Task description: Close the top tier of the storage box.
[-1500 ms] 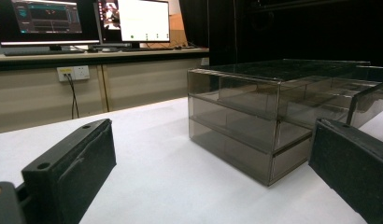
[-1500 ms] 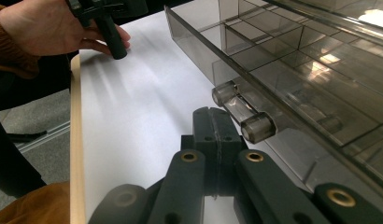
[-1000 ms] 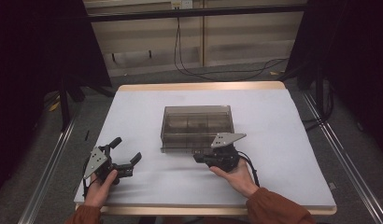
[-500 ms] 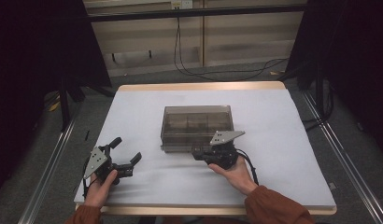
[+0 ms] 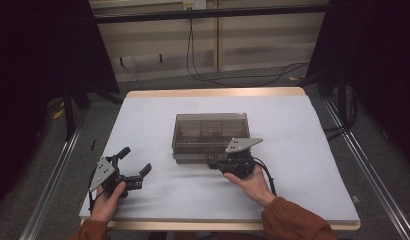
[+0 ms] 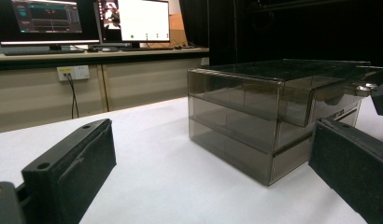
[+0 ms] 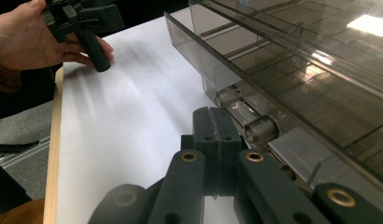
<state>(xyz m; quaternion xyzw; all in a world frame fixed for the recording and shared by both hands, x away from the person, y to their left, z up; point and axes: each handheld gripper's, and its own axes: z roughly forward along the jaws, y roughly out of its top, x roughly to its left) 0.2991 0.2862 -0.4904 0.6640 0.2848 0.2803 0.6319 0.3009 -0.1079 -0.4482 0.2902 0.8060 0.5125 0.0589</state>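
Sitting mid-table, the smoky see-through drawer box (image 5: 210, 136) faces the closed, empty right gripper (image 5: 213, 163); the left gripper (image 5: 135, 167) gapes.

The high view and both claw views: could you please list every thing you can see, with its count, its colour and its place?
drawer box: one, smoky clear plastic, middle of the table
drawer handle: one, clear, at the box front beside the right claw tips
table: one, white top with a wooden edge
monitors: two, lit, on the desk behind the table
wall socket: one, white, under that desk
left claw: one, black, open, near the left table edge
right claw: one, black, shut, at the box front
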